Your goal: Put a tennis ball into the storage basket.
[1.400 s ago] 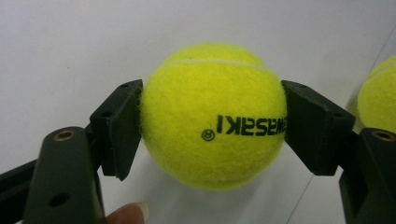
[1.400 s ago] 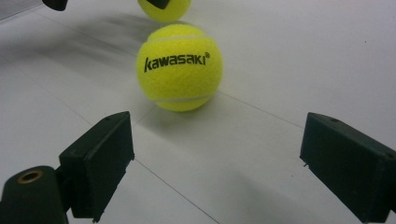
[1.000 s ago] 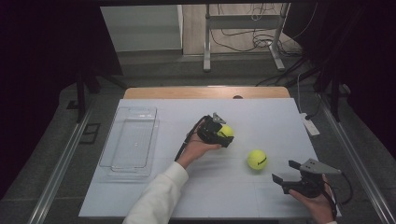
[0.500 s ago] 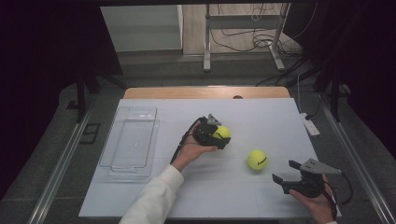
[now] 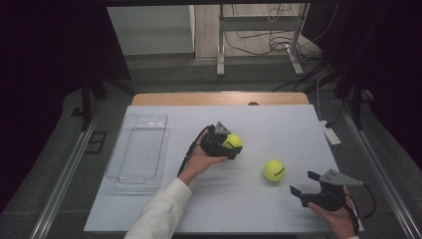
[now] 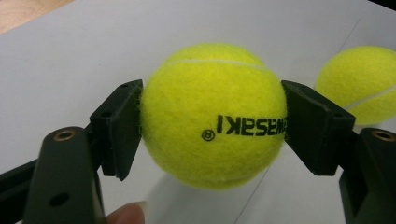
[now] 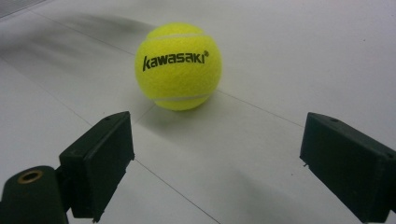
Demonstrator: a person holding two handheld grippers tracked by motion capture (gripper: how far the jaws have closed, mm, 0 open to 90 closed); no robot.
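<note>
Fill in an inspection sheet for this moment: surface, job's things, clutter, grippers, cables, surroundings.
Surface: white table, wooden strip at the far edge.
Job's things: held ball clamped between the left gripper's jaws; free ball lying on the table; clear tray at left, nothing seen in it.
Clutter: nothing seen.
Grippers: left gripper shut on the held ball; right gripper open, jaws wide, aimed at the free ball but apart from it.
Cables: one trailing from each gripper; more on the floor beyond.
Surroundings: dark room, metal stand behind the table.
</note>
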